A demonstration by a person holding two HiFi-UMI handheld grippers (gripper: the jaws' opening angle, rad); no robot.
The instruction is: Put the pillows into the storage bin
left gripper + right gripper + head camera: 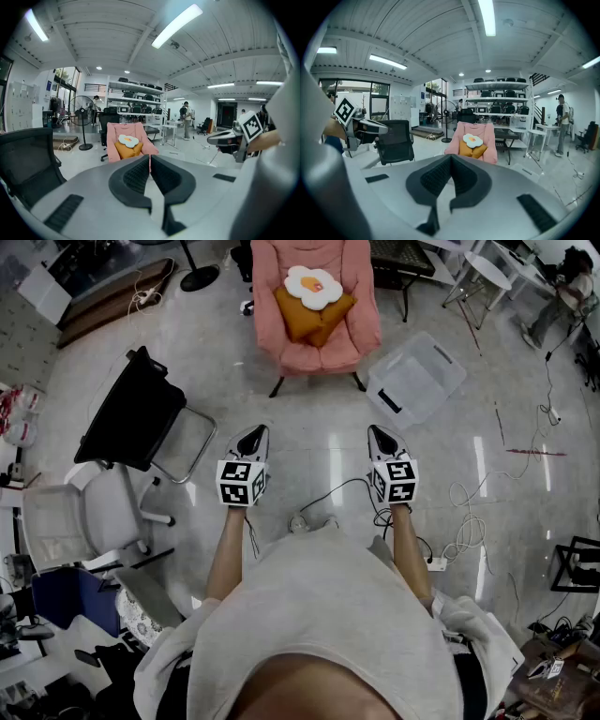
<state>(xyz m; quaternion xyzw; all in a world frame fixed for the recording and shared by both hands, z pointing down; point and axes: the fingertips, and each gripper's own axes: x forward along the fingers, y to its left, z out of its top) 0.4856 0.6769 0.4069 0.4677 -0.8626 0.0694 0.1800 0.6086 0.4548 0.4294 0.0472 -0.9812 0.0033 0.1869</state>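
While both grippers hang side by side over the glossy grey floor (319, 413), each has its jaws pressed together with nothing between them: the left gripper (251, 435) and the right gripper (380, 434) both point toward the pink armchair (361, 306). The two gripper views confirm it, with the ribbed pads meeting at the tips.

Both pillows lie on the armchair's seat, well apart from the grippers: an orange pillow (309, 320) set cornerwise, and a fried-egg pillow (312, 285) resting on top of it against the backrest. The clear storage bin (417, 381) stands on the floor just beside the armchair, on the right gripper's side, turned at an angle to it (its inside cannot be made out clearly).

Between the grippers and the armchair the floor is bare and reflective. A black office chair (131, 413) stands off the left gripper's side, with a white chair (66, 517) nearer the person. Loose cables (464, 521) and a power strip (437, 563) trail across the floor on the right gripper's side, near the person's feet. Beyond the armchair the gripper views show a bright workshop with storage shelves (497, 101), a standing fan (85, 112) and strip lights overhead.
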